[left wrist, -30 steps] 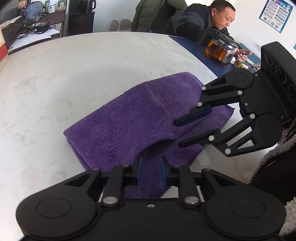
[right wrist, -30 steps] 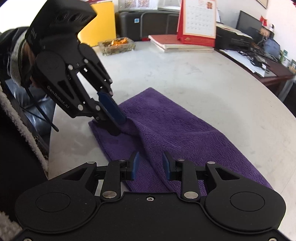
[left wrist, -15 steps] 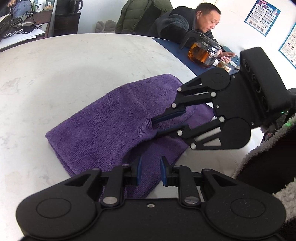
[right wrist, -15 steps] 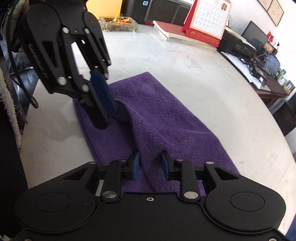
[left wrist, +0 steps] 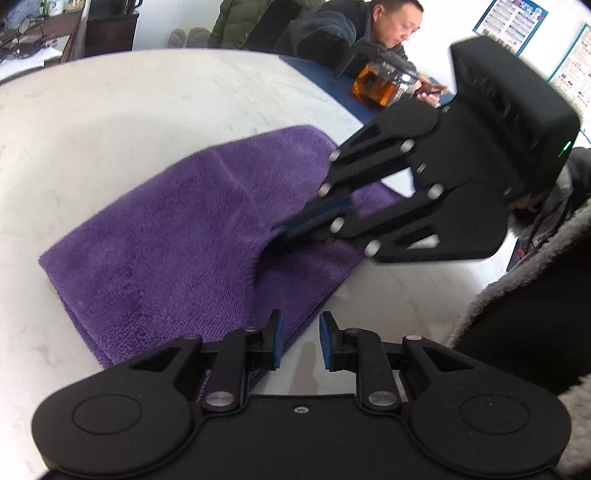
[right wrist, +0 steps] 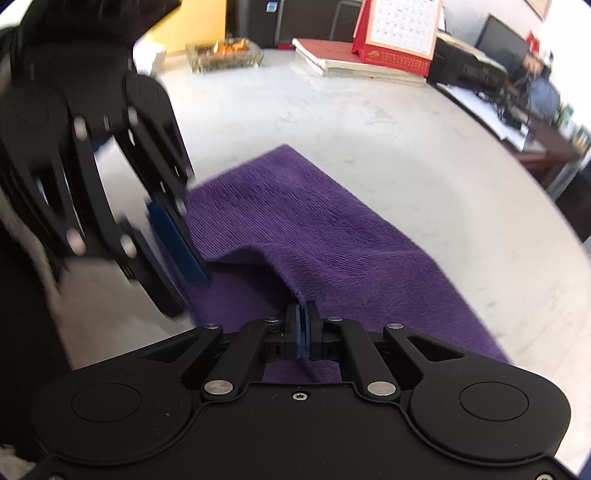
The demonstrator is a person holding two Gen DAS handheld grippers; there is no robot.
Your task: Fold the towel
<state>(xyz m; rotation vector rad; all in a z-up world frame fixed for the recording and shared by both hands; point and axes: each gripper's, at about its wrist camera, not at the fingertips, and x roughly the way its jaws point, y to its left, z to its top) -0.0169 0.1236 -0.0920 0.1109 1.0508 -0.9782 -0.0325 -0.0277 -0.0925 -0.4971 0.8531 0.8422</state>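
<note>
We see a purple towel (left wrist: 177, 236) lying on a pale marbled table (left wrist: 110, 110), partly doubled over, with an upper layer raised above a lower one.

Left wrist view: the left gripper (left wrist: 298, 341) sits at the near edge of the towel, its blue pads parted with only bare table showing between them; it grasps nothing. Beyond it the right gripper (left wrist: 295, 229) reaches in from the right, its fingers brought together on the raised edge of the upper layer. This view alone shows the far right of the table: a glass teapot (left wrist: 380, 88) of amber liquid and a seated person (left wrist: 354, 33) in a dark jacket.

Right wrist view: the right gripper (right wrist: 303, 328) is clenched on a peak of towel cloth, which rises in a ridge straight from its pads. The left gripper (right wrist: 181, 254) stands to the left, blurred, its blue pads just above the lower layer and apart from it. Only here do we see the far side of the table: a desk calendar (right wrist: 399, 33) on books (right wrist: 347, 64) and a glass dish (right wrist: 225, 55).
</note>
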